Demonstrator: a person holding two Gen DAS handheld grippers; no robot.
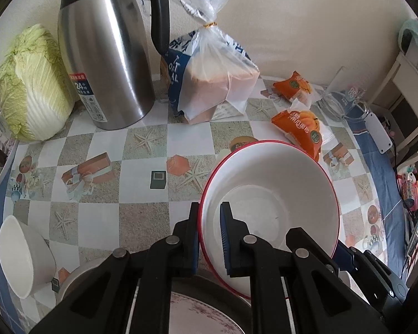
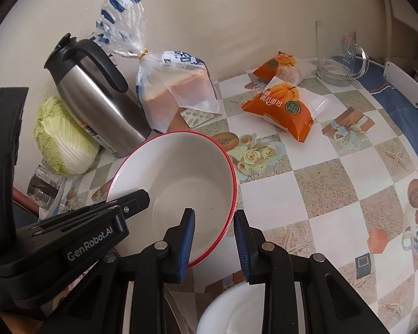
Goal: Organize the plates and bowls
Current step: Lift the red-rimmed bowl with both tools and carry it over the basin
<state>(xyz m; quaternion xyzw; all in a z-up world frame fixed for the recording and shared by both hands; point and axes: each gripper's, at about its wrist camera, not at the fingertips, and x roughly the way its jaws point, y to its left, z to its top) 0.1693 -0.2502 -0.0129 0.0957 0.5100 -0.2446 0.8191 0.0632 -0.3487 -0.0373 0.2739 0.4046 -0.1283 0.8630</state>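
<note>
Early on: left gripper [image 1: 209,239] jaws are clamped on the red-rimmed bowl [image 1: 278,194]; right gripper [image 2: 214,239] jaws stand apart astride its rim; the white bowl [image 1: 22,253], lower left, waits.

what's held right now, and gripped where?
The red-rimmed bowl, by its rim: the left gripper is shut on one side. The right gripper straddles the opposite rim; whether its pads press is unclear.

Three bowls on the checked table: one red-rimmed [image 1: 267,194], two plain white [image 1: 22,256] [image 2: 231,309]; one patterned plate [image 1: 203,314]; one steel jug [image 1: 106,55]; one cabbage [image 1: 30,83]. One bagged loaf [image 1: 209,80]; two orange snack packs [image 2: 278,108] [image 2: 278,65]; one glass mug [image 2: 337,55].
</note>
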